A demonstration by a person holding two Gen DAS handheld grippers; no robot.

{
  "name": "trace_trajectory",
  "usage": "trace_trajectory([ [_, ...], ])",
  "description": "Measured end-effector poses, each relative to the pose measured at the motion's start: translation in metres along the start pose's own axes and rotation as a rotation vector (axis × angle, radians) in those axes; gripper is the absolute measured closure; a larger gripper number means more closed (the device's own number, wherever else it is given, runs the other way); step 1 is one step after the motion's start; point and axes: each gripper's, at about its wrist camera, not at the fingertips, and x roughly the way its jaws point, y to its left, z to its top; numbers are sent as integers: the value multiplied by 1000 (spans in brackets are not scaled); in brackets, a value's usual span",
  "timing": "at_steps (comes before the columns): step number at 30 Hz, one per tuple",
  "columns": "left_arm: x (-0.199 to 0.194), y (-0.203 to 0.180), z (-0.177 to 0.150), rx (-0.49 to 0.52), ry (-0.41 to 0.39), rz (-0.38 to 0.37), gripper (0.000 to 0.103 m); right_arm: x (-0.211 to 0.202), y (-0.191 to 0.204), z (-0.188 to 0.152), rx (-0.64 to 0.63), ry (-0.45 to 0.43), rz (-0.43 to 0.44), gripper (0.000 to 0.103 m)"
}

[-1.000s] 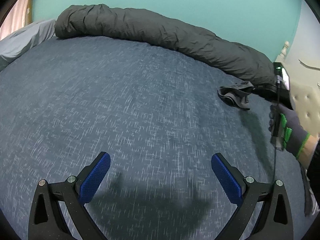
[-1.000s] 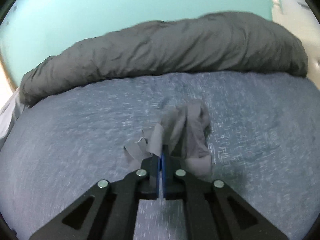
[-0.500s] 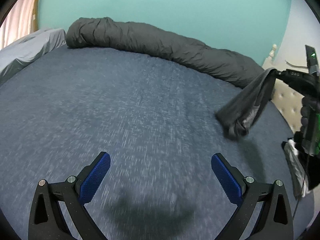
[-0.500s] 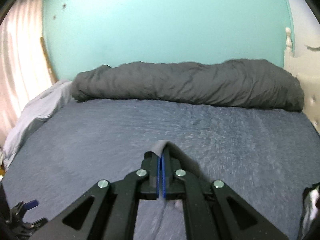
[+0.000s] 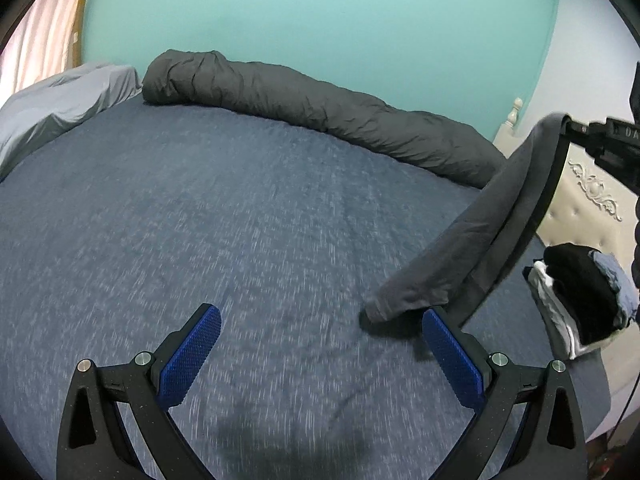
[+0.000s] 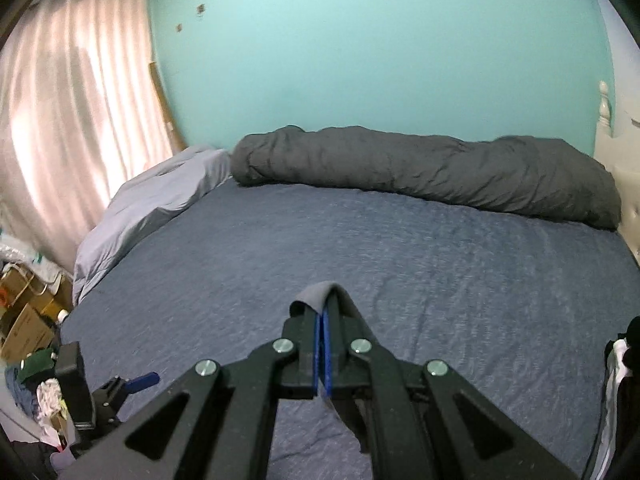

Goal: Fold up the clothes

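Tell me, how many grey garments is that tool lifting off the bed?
1: a grey garment hangs from the shut right gripper, its lower end touching the bed.

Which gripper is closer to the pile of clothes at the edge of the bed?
Cannot tell. The clothes pile lies right of the open left gripper, and at the right edge of the right gripper's view, which holds a grey garment.

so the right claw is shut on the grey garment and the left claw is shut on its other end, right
Not quite. The right claw is shut on the grey garment, but the left claw is open and holds nothing. The left wrist view shows its blue pads spread wide above the blue bedsheet, with the garment's lower end hanging just beyond the right-hand pad.
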Motion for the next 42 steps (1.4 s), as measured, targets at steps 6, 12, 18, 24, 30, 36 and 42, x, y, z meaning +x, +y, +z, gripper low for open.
trace_trajectory([
  [6, 14, 16, -33, -43, 35, 7, 0, 43, 23, -31, -21, 106, 62, 102],
  [12, 50, 41, -63, -74, 85, 30, 0, 133, 13, -79, 9, 241, 41, 102],
  [18, 87, 56, -76, -88, 115, 70, 0, 207, -8, -112, 33, 335, -21, 100],
  [24, 96, 59, -73, -95, 120, 68, 0, 207, -35, -119, 79, 308, -62, 51],
  [30, 94, 56, -67, -98, 107, 56, 0, 151, -52, -142, 166, 220, -59, 47],
  [36, 89, 61, -63, -110, 95, 59, 0, 117, -56, -221, 311, 283, -80, 47],
  [42, 80, 71, -63, -125, 84, 67, 0, 133, -35, -275, 254, 391, -152, 47],
])
